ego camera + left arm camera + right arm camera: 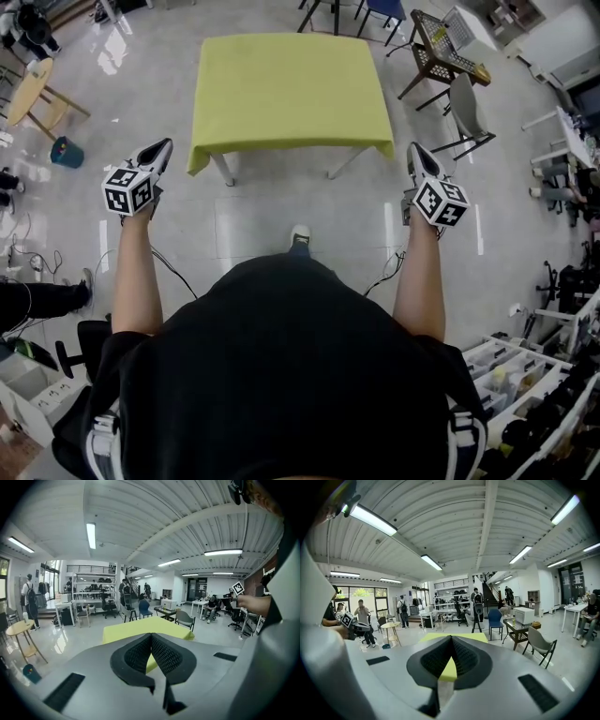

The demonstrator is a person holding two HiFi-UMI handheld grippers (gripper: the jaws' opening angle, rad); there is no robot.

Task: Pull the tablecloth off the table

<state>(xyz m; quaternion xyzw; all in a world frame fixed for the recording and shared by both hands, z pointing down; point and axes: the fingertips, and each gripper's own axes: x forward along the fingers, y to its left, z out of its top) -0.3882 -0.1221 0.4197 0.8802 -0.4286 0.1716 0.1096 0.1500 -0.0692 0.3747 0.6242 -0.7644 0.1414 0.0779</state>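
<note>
Tablecloth (291, 94), yellow-green, lies spread over the desk (222, 170), covering its whole top, with edges and corners hanging down. The left gripper (165, 145) is held in the air just short of the desk's near left corner, the right gripper (415, 150) just short of its near right corner. Both pairs of jaws are pressed together, pinching nothing, clear of the cloth.

1 tablecloth (289, 92), 1 tbl (223, 170), 2 hand-held grippers (167, 143) (413, 148)
</note>
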